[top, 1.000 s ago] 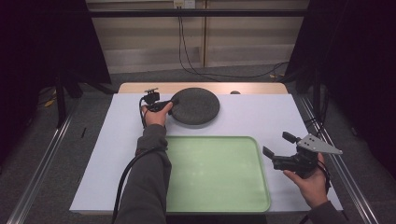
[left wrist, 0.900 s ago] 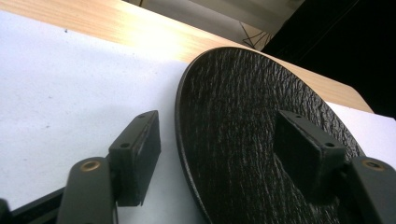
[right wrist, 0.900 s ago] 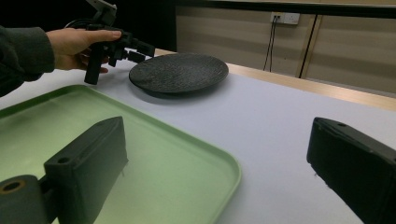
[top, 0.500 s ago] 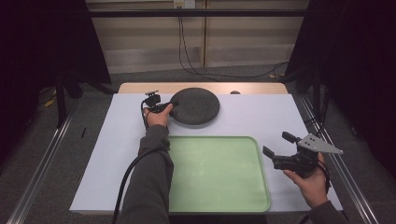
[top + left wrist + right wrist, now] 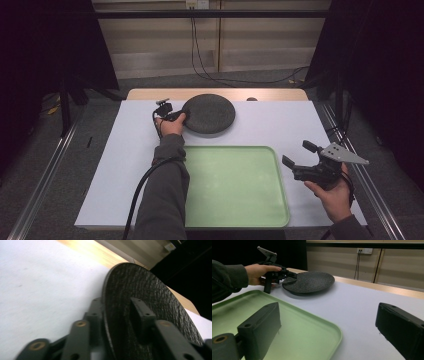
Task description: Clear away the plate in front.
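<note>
My left gripper [image 5: 179, 117] sits at the nine o'clock rim of the dark round plate [image 5: 209, 114], which lies at the far side of the white table [image 5: 280, 125], twelve o'clock of the green tray [image 5: 235, 186]. Its jaws have just been closing and now straddle the rim, one above, one beneath; I judge them clamped. Grip is shallow: lifting could tip the plate so it slides out or scrapes the tray lip. My right gripper [image 5: 299, 159] hovers at three o'clock, jaws wide apart, holding nothing.
</note>
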Motion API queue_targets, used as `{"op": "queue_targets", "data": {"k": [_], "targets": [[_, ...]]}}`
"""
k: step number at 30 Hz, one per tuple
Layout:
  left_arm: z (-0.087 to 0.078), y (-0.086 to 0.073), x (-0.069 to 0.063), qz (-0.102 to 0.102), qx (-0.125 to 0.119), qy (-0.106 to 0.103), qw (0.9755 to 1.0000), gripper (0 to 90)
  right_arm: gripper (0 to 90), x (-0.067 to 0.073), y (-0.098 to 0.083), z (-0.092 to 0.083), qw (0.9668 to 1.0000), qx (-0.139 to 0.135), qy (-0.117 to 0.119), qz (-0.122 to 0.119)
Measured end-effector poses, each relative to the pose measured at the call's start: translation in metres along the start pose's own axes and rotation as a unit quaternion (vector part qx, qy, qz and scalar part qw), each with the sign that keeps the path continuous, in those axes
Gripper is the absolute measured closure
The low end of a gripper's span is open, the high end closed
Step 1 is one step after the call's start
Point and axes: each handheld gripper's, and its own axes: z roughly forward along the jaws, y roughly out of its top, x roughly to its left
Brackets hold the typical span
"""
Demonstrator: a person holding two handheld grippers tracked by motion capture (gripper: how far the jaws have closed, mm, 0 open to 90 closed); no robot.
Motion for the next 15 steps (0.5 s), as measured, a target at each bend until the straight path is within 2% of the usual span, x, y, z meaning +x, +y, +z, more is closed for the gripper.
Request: {"op": "queue_targets", "data": {"k": [5,8,10,11,13,14,15], "targets": [[0.0003,-0.0004,0.0009,-0.012,-0.002,0.0,0.9999,70.9,5.7,-0.0006,0.0004,0.0002,1.0,0.0,-0.001,0.0],[-0.0003,-0.0027,0.004,-0.05,-0.01,-0.013,0.9986,72.9,5.7,-0.0017,0.0008,-0.0001,1.0,-0.001,-0.001,0.004],[-0.0005,-0.0036,0.0052,-0.054,-0.012,-0.016,0.9983,74.2,5.7,-0.0025,0.0012,-0.0001,1.0,-0.004,-0.003,0.005],[-0.0009,-0.0037,0.003,-0.061,-0.014,-0.01,0.998,74.3,5.7,-0.0028,0.0015,-0.0005,1.0,-0.004,-0.002,0.007],[-0.0017,-0.0036,0.0046,-0.06,-0.012,-0.014,0.9981,75.7,5.7,-0.0025,0.0014,-0.0002,0.9999,-0.004,-0.002,0.01],[-0.0033,-0.0038,0.0054,-0.084,-0.013,-0.02,0.9962,77.0,5.7,-0.0029,0.0015,0.0001,0.9999,-0.001,0.0,0.014],[-0.0033,-0.0038,0.0054,-0.084,-0.013,-0.02,0.9962,77.4,5.7,-0.0029,0.0015,0.0001,0.9999,-0.001,0.0,0.014]]}}
